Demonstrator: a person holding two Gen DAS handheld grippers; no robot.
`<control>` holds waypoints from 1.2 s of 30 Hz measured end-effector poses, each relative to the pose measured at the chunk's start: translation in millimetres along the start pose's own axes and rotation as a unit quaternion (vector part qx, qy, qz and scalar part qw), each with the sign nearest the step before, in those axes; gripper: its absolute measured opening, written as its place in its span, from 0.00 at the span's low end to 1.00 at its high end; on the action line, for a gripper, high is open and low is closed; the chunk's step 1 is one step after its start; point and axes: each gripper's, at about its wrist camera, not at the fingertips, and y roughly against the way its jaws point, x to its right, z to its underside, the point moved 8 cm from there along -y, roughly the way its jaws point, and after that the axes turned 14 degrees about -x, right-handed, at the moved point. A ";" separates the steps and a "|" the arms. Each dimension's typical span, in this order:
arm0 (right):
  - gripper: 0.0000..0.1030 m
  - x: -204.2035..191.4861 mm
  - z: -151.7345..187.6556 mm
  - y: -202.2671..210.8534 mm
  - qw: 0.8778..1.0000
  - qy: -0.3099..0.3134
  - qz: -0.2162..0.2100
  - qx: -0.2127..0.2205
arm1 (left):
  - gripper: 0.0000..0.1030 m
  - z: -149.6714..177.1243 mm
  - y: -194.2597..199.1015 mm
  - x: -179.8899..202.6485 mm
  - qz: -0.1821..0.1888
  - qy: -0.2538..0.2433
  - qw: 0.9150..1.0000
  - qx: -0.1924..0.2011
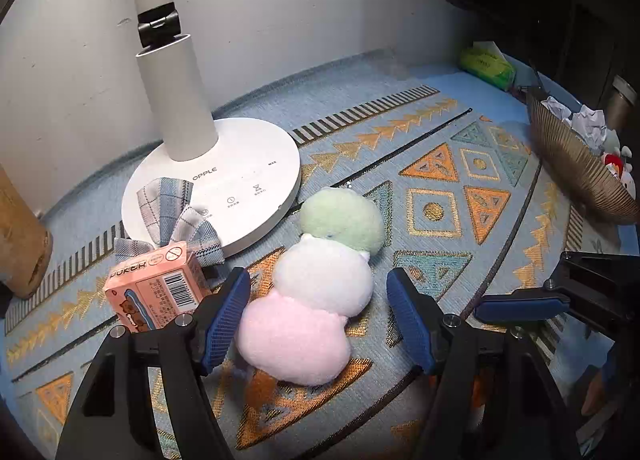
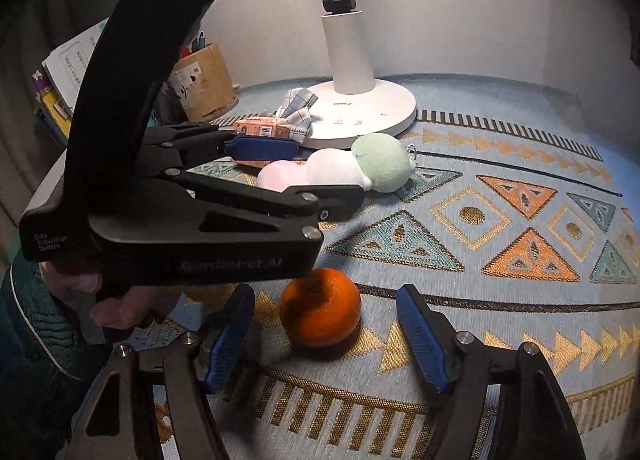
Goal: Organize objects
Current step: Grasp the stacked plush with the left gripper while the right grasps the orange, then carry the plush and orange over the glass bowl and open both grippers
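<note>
A plush toy made of a green, a white and a pink ball lies on the patterned cloth in front of the lamp base. My left gripper straddles its pink end, jaws apart; the left pad is at the pink ball, the right pad stands clear of it. In the right wrist view an orange sits on the cloth between the fingers of my right gripper, which is open with gaps on both sides. That view also shows the left gripper around the plush toy.
A white lamp base carries a plaid cloth bow; a pink box leans beside it. A brown bowl with crumpled paper and small toys stands right. A green pack lies behind, a wooden holder at left.
</note>
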 end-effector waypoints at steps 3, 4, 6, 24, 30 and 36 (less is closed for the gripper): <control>0.64 5.6 -1.0 1.2 1.000 -0.011 -0.016 0.002 | 0.66 -0.9 -6.3 -1.1 0.002 0.010 1.000 -0.005; 0.63 6.8 -0.9 1.0 1.000 -0.015 -0.021 0.001 | 0.66 -0.4 -8.6 -2.1 0.002 0.015 1.000 -0.009; 0.56 6.9 -0.9 1.4 1.000 -0.013 -0.018 0.002 | 0.61 -0.7 -9.9 -4.5 -0.006 0.020 1.000 -0.010; 0.37 14.2 49.0 57.7 0.999 -0.025 -0.022 0.037 | 0.42 88.8 90.8 20.4 -0.017 0.129 0.990 0.051; 0.37 26.7 85.7 57.2 0.999 -0.046 0.019 0.011 | 0.42 152.8 92.6 24.1 -0.029 0.236 0.971 0.034; 0.37 36.9 105.0 55.8 0.998 -0.060 0.025 0.007 | 0.42 171.6 82.6 22.1 -0.035 0.269 0.962 0.030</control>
